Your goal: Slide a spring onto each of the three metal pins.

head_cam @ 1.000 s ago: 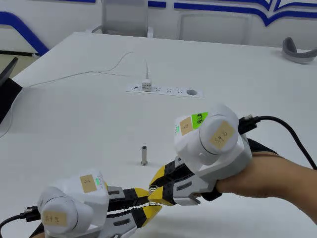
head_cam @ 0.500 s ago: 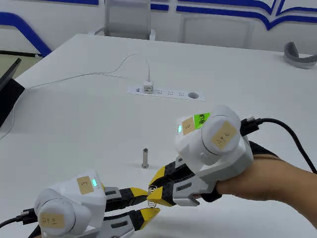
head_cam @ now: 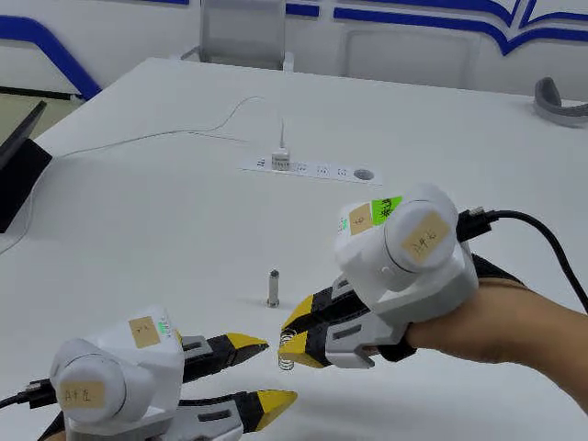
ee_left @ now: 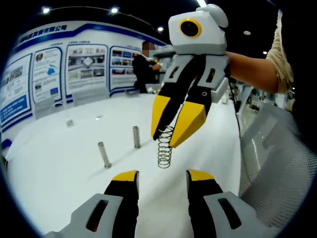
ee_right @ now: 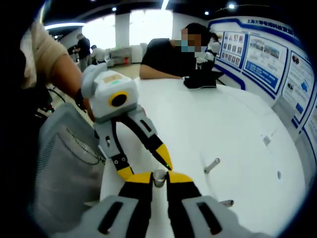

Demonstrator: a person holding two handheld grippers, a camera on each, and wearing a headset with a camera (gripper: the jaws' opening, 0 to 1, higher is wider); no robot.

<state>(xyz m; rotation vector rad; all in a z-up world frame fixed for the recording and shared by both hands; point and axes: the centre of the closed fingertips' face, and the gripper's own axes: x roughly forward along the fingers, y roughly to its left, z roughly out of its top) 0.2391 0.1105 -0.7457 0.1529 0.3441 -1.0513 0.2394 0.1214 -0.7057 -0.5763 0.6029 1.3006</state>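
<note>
Our right gripper (head_cam: 290, 335) pinches the spring (head_cam: 286, 358) by its top coil. Our left gripper (head_cam: 265, 370), jaws spread, sits at its eight o'clock; a pin (head_cam: 273, 288) stands at twelve.

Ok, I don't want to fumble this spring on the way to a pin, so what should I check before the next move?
1. Spring pinched in the right claw: ok, held by its top end.
2. Left claw open and apart from the spring: ok.
3. Pin upright and bare: ok.
4. Spring lined up over the pin's top: not ok, it hangs off to one side of it.
5. Grip firm enough for the trip: cannot tell.
</note>
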